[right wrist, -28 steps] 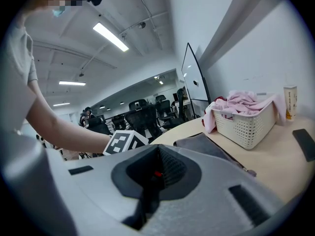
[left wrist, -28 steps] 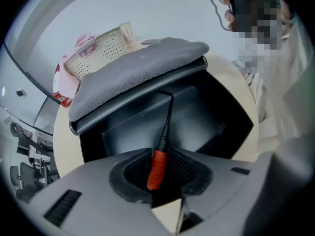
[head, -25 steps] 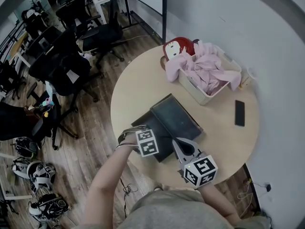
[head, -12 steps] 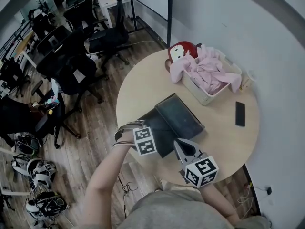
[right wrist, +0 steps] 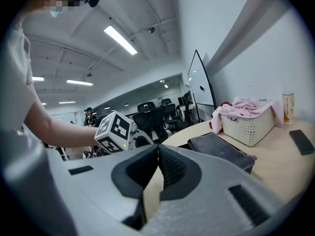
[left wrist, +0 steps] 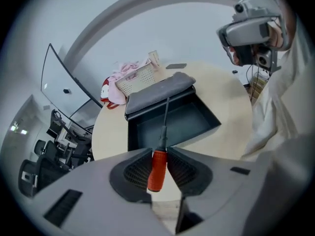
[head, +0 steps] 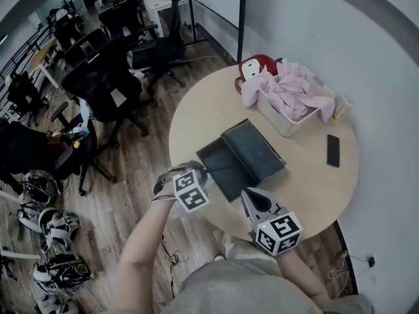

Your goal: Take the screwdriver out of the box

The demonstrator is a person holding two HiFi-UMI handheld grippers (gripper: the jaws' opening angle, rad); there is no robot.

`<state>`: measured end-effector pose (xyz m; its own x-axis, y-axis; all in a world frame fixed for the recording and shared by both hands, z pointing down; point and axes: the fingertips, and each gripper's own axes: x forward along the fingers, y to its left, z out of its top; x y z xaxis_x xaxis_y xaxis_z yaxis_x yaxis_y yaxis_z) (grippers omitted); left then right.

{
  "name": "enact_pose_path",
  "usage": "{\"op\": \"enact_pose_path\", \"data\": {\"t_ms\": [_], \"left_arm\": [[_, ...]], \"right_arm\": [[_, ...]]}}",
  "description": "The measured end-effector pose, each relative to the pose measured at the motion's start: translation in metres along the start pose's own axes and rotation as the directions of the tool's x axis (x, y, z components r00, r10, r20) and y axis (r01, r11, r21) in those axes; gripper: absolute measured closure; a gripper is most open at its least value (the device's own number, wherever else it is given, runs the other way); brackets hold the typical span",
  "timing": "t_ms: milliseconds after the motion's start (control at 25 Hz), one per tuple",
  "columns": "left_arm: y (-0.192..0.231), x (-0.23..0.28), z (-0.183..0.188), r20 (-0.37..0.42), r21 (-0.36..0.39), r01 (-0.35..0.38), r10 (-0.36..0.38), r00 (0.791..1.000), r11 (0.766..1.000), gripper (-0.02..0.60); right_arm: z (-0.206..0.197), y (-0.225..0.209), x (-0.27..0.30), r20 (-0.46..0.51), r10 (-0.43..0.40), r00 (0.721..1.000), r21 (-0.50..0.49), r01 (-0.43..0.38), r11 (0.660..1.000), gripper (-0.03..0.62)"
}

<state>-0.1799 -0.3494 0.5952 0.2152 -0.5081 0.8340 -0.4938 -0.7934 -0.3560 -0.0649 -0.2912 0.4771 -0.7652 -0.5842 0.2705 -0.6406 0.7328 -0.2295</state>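
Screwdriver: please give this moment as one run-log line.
left gripper: jaws shut on screwdriver red handle | shaft: over open box | right gripper: jaws together, empty | box: on round table

The left hand-held gripper (left wrist: pixel 158 154) tilts downward, its jaws clamped on the red handle of the screwdriver (left wrist: pixel 156 170), whose shaft sticks out ahead of the tips. The bare left forearm (head: pixel 145 241) stretches forward and out to the left to carry it. The right hand-held gripper (right wrist: pixel 158 150) is held nearly level, close in front of the body. Its jaws are pressed together with nothing between them, and its marker cube (head: pixel 277 233) faces up.
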Motion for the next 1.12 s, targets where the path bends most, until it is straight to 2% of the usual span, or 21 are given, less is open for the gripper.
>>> {"op": "enact_pose_path", "data": {"t_ms": [200, 360, 480, 560, 760, 840, 1000, 1120], "left_arm": [[-0.010, -0.028, 0.001, 0.089, -0.149, -0.042, 0.055, 0.995, 0.988, 0.495], [-0.020, -0.055, 0.006, 0.183, -0.307, -0.046, 0.107, 0.977, 0.950, 0.495], [-0.029, -0.078, 0.013, 0.255, -0.394, -0.045, 0.156, 0.954, 0.918, 0.495], [-0.036, -0.096, 0.020, 0.310, -0.444, -0.041, 0.197, 0.930, 0.895, 0.495], [-0.055, -0.144, 0.033, 0.411, -0.573, -0.014, 0.303, 0.860, 0.819, 0.495], [-0.064, -0.163, 0.036, 0.431, -0.608, -0.005, 0.335, 0.838, 0.794, 0.495], [-0.079, -0.191, 0.035, 0.477, -0.660, 0.005, 0.415, 0.775, 0.751, 0.495], [-0.094, -0.208, 0.032, 0.503, -0.693, 0.031, 0.452, 0.737, 0.720, 0.495]], "right_arm": [[-0.003, 0.017, -0.013, 0.008, 0.009, 1.000, -0.015, -0.009, 1.000, 0.594], [-0.006, 0.027, -0.026, 0.014, 0.008, 1.000, -0.023, -0.008, 1.000, 0.594], [-0.007, 0.033, -0.036, 0.022, 0.007, 1.000, -0.031, -0.007, 0.999, 0.594], [-0.007, 0.039, -0.042, 0.030, 0.009, 1.000, -0.037, -0.008, 0.999, 0.594], [-0.010, 0.054, -0.057, 0.043, 0.014, 0.999, -0.052, -0.012, 0.999, 0.594], [-0.011, 0.061, -0.063, 0.049, 0.016, 0.999, -0.055, -0.013, 0.998, 0.594], [-0.017, 0.076, -0.073, 0.058, 0.017, 0.998, -0.058, -0.014, 0.998, 0.594], [-0.022, 0.087, -0.081, 0.058, 0.019, 0.998, -0.063, -0.016, 0.998, 0.594]]}}
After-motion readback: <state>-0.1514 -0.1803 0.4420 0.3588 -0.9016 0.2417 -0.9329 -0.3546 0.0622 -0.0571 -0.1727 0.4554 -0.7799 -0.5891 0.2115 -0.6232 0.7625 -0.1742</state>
